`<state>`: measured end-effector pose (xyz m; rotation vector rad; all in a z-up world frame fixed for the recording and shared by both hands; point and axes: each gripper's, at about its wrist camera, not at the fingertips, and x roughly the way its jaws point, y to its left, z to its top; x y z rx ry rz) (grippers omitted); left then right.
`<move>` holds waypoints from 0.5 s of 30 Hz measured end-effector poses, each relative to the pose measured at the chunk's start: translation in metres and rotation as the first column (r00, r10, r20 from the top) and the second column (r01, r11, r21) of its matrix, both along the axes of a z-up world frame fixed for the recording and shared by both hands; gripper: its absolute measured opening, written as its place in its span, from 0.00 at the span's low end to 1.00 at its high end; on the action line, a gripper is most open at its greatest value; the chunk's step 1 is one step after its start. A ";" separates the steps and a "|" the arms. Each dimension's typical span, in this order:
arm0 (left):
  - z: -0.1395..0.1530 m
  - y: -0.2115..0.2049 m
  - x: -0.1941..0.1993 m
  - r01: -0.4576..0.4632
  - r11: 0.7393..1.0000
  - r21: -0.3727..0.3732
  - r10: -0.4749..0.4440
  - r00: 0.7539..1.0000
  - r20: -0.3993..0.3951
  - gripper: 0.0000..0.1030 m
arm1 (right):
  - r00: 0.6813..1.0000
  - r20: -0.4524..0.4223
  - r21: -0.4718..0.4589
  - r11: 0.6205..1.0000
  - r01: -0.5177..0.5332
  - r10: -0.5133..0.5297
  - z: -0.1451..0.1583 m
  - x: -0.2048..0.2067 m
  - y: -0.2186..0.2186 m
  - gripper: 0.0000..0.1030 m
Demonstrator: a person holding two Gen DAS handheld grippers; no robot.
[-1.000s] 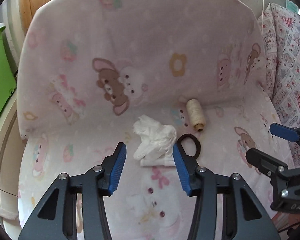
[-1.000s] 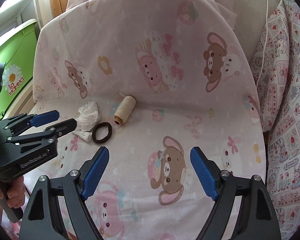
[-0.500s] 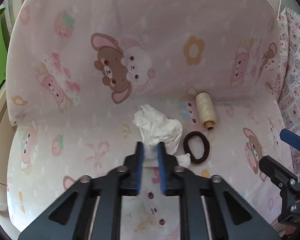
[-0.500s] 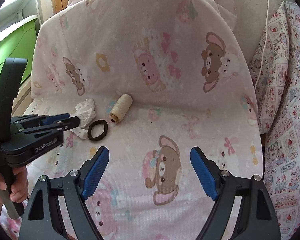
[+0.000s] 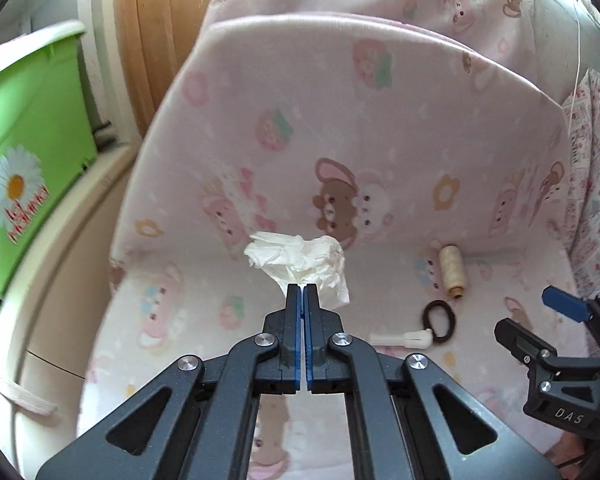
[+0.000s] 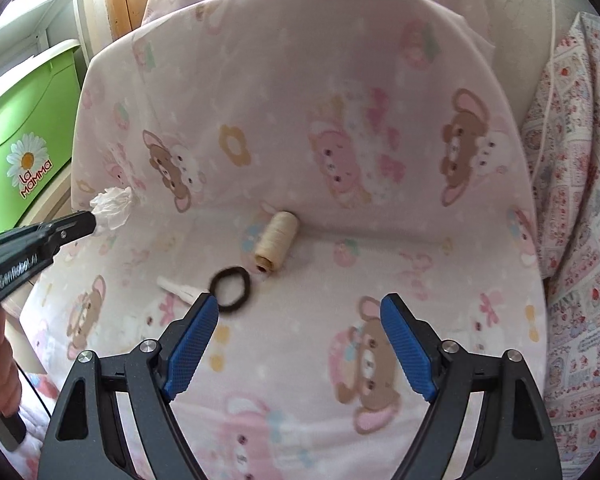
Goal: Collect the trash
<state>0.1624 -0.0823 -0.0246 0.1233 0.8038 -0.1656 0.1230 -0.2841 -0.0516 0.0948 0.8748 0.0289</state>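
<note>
A crumpled white tissue (image 5: 300, 258) is pinched between the closed fingers of the left gripper (image 5: 302, 292) and held clear above the pink cartoon-print seat (image 6: 300, 160). The right gripper (image 6: 300, 308) is held with its fingers spread wide and nothing between them, near a dark hair tie (image 6: 231, 290), a white clip (image 6: 178, 289) and a cream thread spool (image 6: 275, 242) lying on the seat.

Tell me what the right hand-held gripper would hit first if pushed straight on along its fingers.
Probably bare seat cover: the open right hand-held gripper aims just right of the hair tie, short of the thread spool. Depth is unclear.
</note>
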 end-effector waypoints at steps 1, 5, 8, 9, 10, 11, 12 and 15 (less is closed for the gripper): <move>0.004 0.001 -0.001 -0.011 1.000 0.023 0.011 1.000 0.022 0.01 | 1.000 -0.003 0.013 1.000 -0.003 0.003 -0.001 0.003 0.004 0.82; 0.010 0.003 -0.001 -0.033 0.999 0.026 0.031 0.998 0.056 0.01 | 0.999 -0.011 0.041 0.998 -0.047 0.048 -0.008 0.013 0.025 0.74; 0.014 0.017 0.003 -0.057 0.998 -0.008 0.058 0.997 0.044 0.01 | 0.993 -0.034 -0.001 0.993 -0.116 0.116 -0.017 0.018 0.046 0.62; 0.013 0.018 0.004 -0.062 0.998 -0.017 0.063 0.997 0.040 0.01 | 0.990 -0.047 -0.009 0.991 -0.136 0.135 -0.021 0.019 0.051 0.58; 0.014 0.022 0.004 -0.069 0.997 -0.019 0.069 0.997 0.039 0.01 | 0.987 -0.054 -0.011 0.988 -0.152 0.151 -0.024 0.019 0.056 0.55; 0.016 0.025 0.003 -0.074 0.997 -0.016 0.075 0.996 0.044 0.01 | 0.986 -0.053 -0.009 0.987 -0.159 0.158 -0.025 0.019 0.058 0.54; 0.017 0.025 0.002 -0.077 0.997 -0.009 0.077 0.996 0.053 0.01 | 0.984 -0.048 -0.002 0.985 -0.171 0.170 -0.026 0.019 0.060 0.54; 0.018 0.022 0.000 -0.077 0.997 0.008 0.076 0.994 0.074 0.01 | 0.979 -0.033 0.011 0.979 -0.202 0.202 -0.025 0.019 0.068 0.52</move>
